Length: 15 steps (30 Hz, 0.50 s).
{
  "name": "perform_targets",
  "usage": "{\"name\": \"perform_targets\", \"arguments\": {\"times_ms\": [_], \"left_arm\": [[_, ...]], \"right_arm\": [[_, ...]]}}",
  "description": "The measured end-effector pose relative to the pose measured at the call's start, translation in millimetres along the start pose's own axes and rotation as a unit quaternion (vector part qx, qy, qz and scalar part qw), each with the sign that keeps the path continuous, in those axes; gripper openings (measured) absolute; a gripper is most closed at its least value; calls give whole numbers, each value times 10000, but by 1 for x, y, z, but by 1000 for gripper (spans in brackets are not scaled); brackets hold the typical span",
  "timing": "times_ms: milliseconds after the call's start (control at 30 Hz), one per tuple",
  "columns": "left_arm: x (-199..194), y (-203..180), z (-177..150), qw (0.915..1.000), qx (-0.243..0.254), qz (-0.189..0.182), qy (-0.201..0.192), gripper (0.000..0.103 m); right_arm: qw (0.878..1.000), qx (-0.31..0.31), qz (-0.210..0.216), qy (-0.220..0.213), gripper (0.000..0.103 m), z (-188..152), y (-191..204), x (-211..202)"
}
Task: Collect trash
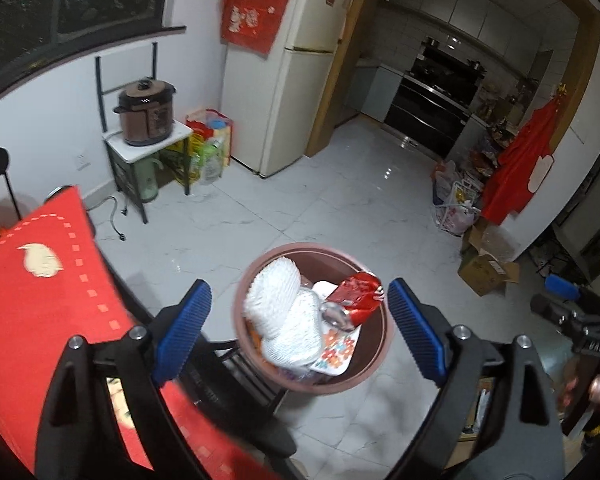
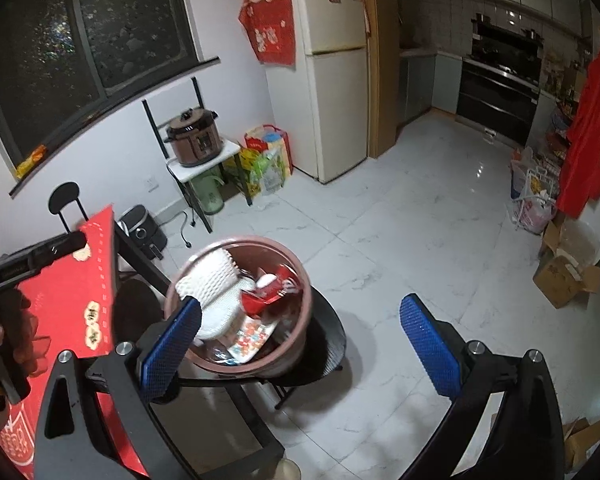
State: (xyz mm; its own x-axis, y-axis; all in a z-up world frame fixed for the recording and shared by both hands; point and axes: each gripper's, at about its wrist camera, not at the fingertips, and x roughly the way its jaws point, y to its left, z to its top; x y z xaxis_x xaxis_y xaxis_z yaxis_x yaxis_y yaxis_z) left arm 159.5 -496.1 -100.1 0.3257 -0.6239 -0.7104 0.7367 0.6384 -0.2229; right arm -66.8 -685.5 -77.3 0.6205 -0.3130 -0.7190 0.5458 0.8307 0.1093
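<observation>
A round brown-pink trash bin (image 1: 374, 364) (image 2: 300, 332) stands on a black chair seat (image 2: 332, 344) beside the table. It holds white foam netting (image 1: 276, 312) (image 2: 210, 276), a red wrapper (image 1: 358, 294) (image 2: 268, 292) and a patterned paper tray (image 1: 336, 354) (image 2: 248, 338). My left gripper (image 1: 300, 332) is open and empty above the bin. My right gripper (image 2: 300, 344) is open and empty over the bin's near side. The right gripper also shows at the right edge of the left wrist view (image 1: 556, 300).
A table with a red cloth (image 1: 40, 280) (image 2: 72, 292) lies at the left. White tiled floor (image 1: 340, 200) spreads ahead. A fridge (image 1: 296, 68), a rack with a brown cooker (image 1: 146, 114), bags, cardboard boxes (image 1: 486, 270) and an air fryer (image 2: 142, 232) line the walls.
</observation>
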Motion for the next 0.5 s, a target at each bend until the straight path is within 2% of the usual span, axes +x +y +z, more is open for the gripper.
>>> {"name": "perform_targets", "arguments": {"times_ms": [333,500], "left_arm": [[-125,14,-18,9971,365,381,-552,97],[-173,25,-26,9953,406,414,-776,97]], "right_arm": [[9973,-228,-225,-656,98,-7,78,-78],[9954,-233,-244,-895,98,-14,109,-113]]}}
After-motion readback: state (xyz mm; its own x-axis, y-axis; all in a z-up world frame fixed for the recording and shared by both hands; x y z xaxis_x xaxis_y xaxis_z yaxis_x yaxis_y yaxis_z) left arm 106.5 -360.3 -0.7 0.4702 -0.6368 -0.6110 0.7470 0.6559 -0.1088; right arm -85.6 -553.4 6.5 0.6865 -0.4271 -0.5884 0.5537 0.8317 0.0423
